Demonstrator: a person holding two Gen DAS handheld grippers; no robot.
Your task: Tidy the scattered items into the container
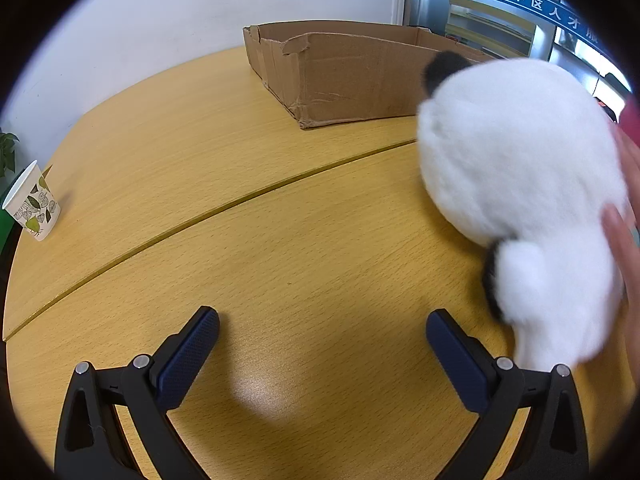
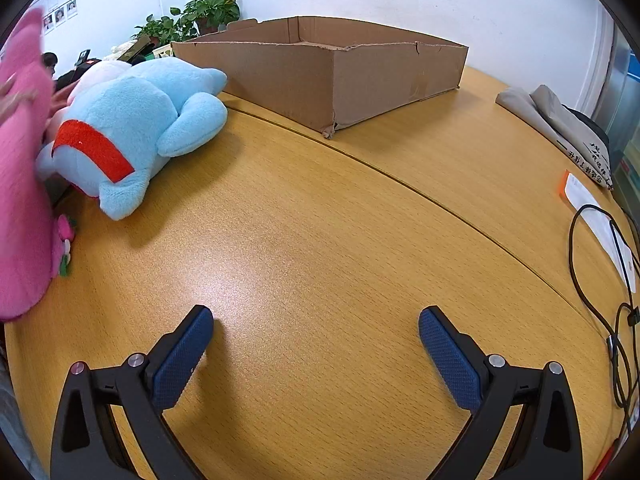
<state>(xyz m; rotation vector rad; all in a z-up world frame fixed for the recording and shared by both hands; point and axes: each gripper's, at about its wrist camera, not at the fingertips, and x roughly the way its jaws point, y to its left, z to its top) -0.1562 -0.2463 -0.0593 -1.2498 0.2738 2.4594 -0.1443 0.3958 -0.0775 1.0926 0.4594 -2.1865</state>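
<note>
An open cardboard box [image 1: 352, 80] stands at the far side of the wooden table; it also shows in the right wrist view [image 2: 320, 76]. In the left wrist view a blurred white plush toy with black patches [image 1: 520, 184] is at the right, with a bare hand [image 1: 624, 248] on it. My left gripper [image 1: 322, 330] is open and empty, low over the table, left of the plush. In the right wrist view a light blue plush with a red band [image 2: 136, 128] lies left of the box, and a blurred pink plush [image 2: 24, 184] is at the far left. My right gripper [image 2: 316, 328] is open and empty.
A paper cup with leaf print [image 1: 32, 204] stands at the table's left edge. A grey folded bag [image 2: 560, 128], a paper slip [image 2: 600, 220] and a black cable [image 2: 608, 304] lie at the right. Potted plants [image 2: 200, 12] stand behind the box.
</note>
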